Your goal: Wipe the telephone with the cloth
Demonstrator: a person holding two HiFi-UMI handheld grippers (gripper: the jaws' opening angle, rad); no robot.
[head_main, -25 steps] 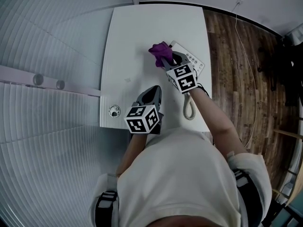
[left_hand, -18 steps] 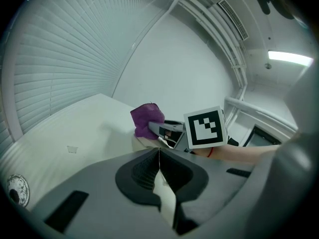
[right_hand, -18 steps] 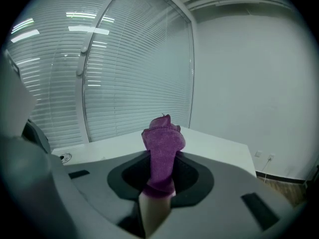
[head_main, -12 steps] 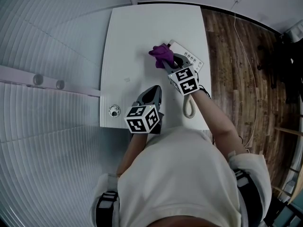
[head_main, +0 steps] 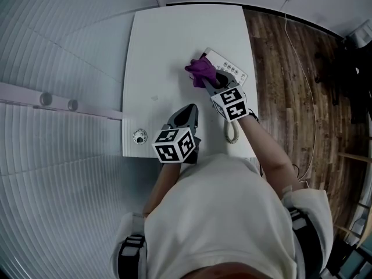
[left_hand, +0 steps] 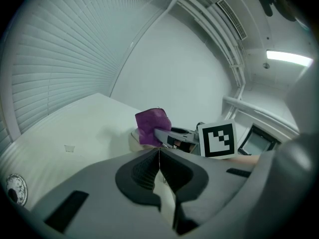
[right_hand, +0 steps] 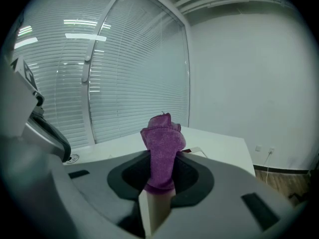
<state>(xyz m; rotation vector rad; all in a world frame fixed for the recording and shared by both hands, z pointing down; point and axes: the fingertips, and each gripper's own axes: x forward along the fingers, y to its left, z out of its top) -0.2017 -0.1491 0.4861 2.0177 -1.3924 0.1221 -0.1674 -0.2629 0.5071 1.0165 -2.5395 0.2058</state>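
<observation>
A white telephone (head_main: pixel 230 70) lies at the right side of the white table (head_main: pixel 168 45), its coiled cord (head_main: pixel 232 131) trailing toward the near edge. My right gripper (head_main: pixel 206 81) is shut on a purple cloth (head_main: pixel 201 70), and the cloth rests on the telephone's left part. In the right gripper view the cloth (right_hand: pixel 162 151) stands bunched up between the jaws. My left gripper (head_main: pixel 187 114) hovers over the table's near part with its jaws shut and empty; in its own view (left_hand: pixel 158 153) the cloth (left_hand: pixel 151 127) and the telephone (left_hand: pixel 135 138) lie just ahead.
A small round metal object (head_main: pixel 139 136) sits at the table's near left corner. Window blinds (head_main: pixel 52 57) run along the left. Wooden floor (head_main: pixel 290 86) with a thin cable lies to the right of the table.
My right gripper has carried the purple cloth to the right and a little farther away, over the telephone. The left gripper has stayed where it was.
</observation>
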